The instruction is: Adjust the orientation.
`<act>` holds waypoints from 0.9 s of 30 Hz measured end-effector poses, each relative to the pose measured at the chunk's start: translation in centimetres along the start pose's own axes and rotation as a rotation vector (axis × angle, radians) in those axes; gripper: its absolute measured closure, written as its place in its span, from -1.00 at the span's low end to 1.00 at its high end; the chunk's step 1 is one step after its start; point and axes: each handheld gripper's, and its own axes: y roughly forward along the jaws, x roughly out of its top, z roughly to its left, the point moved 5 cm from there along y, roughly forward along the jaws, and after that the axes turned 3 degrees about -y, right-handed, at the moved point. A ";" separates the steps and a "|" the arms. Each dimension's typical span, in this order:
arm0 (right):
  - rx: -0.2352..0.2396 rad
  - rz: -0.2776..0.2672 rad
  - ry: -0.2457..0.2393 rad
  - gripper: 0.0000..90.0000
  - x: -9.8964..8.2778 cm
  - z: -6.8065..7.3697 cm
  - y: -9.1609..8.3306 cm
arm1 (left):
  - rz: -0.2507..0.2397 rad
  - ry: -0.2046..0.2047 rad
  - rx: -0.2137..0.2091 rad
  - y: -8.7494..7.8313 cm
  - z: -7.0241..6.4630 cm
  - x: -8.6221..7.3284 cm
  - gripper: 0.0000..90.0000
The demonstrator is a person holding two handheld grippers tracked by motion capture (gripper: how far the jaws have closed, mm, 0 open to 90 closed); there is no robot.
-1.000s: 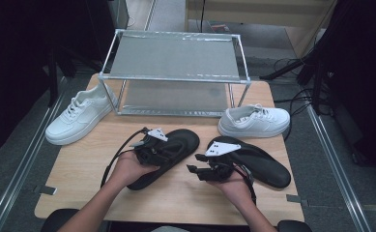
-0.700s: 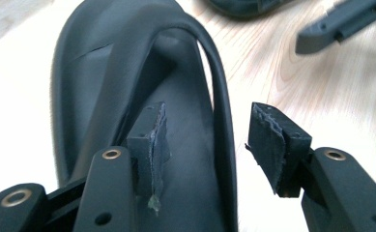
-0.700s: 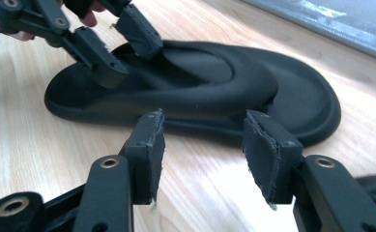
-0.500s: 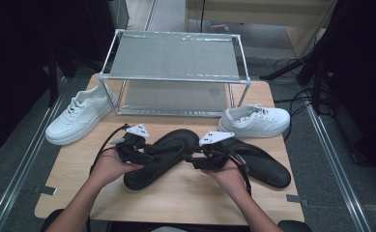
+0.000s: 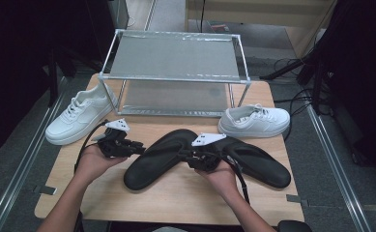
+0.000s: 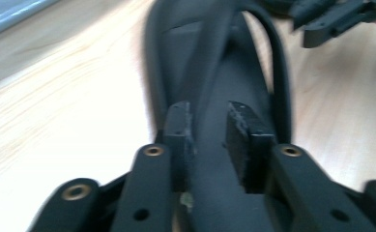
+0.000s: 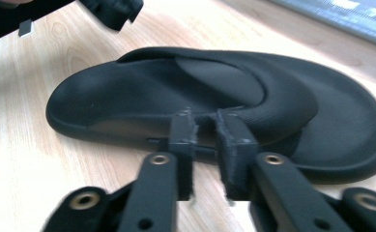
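Two black slippers lie on the wooden table point(image 5: 176, 203). The left slipper point(image 5: 159, 158) is between both grippers. My left gripper point(image 5: 138, 146) comes at it from the left. Its jaws have just been closing, and the slipper's strap point(image 6: 209, 87) now sits pinched between its pads point(image 6: 180, 130). My right gripper point(image 5: 184, 155) reaches it from the right. Its jaws have also just been closing, and they nip the edge of the strap point(image 7: 253, 104) at the slipper's side point(image 7: 103, 111). The left gripper view is blurred.
The second black slipper point(image 5: 260, 163) lies right of my right hand. A white sneaker point(image 5: 77, 120) stands at the far left and another point(image 5: 255, 121) at the far right. A two-tier metal rack point(image 5: 173, 60) fills the back of the table.
My left gripper moved left, off the top of the left slipper to its left side. My right gripper shifted left onto that slipper. Both pairs of jaws narrowed.
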 end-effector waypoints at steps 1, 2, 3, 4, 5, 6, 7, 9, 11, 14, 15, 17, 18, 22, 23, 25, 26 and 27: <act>0.002 0.002 0.002 0.84 -0.1 0.1 0.1 | 0.003 -0.004 -0.001 -0.1 0.3 -0.1 0.73; 0.003 0.004 0.006 0.91 -0.2 0.1 0.2 | 0.001 -0.013 -0.003 -0.1 0.6 -0.2 0.79; 0.005 0.001 0.004 0.96 -0.3 0.2 0.2 | -0.003 -0.014 -0.004 -0.2 0.7 -0.2 0.86; 0.003 0.000 0.004 0.99 -0.3 0.3 0.3 | -0.001 -0.007 -0.004 -0.2 0.9 -0.3 0.89; 0.005 0.006 0.010 1.00 -0.4 0.4 0.4 | -0.003 -0.001 -0.003 -0.1 0.9 -0.3 0.92; 0.008 0.007 0.009 1.00 -0.5 0.5 0.5 | 0.000 0.007 -0.002 0.0 1.0 -0.4 0.95; 0.008 0.008 0.007 1.00 -0.5 0.5 0.6 | 0.010 0.010 -0.002 0.2 1.0 -0.4 0.96; 0.015 0.012 0.002 1.00 -0.5 0.8 0.8 | 0.027 0.020 -0.003 0.5 1.1 -0.6 0.96; 0.020 0.013 -0.010 1.00 -0.4 1.0 0.9 | 0.032 0.024 0.002 0.8 1.3 -0.7 0.94; 0.028 0.012 -0.012 1.00 -0.3 1.3 1.0 | 0.020 0.020 0.004 0.8 1.5 -0.8 0.94; 0.030 0.010 -0.013 1.00 -0.3 1.3 1.1 | 0.023 0.020 0.007 0.8 1.7 -0.9 0.94; 0.038 0.010 -0.005 1.00 -0.3 1.3 1.2 | 0.024 0.011 0.009 1.0 1.9 -1.1 0.97; 0.043 0.010 0.000 1.00 -0.3 1.4 1.3 | 0.026 0.007 0.010 1.0 2.1 -1.2 0.98; 0.040 0.010 -0.001 1.00 -0.4 1.6 1.5 | 0.030 -0.001 -0.001 1.5 2.3 -1.3 0.99; 0.039 0.009 -0.002 1.00 -0.4 1.6 1.6 | 0.030 -0.006 -0.008 1.6 2.3 -1.3 0.99; 0.037 0.010 0.003 1.00 -0.4 1.5 1.7 | 0.042 -0.001 -0.014 2.0 2.1 -1.4 0.99; 0.034 0.011 0.004 1.00 -0.4 1.5 1.7 | 0.051 0.003 -0.017 2.2 2.1 -1.5 0.99; 0.034 0.010 0.006 1.00 -0.4 1.5 1.8 | 0.061 0.009 -0.019 2.4 2.0 -1.6 0.99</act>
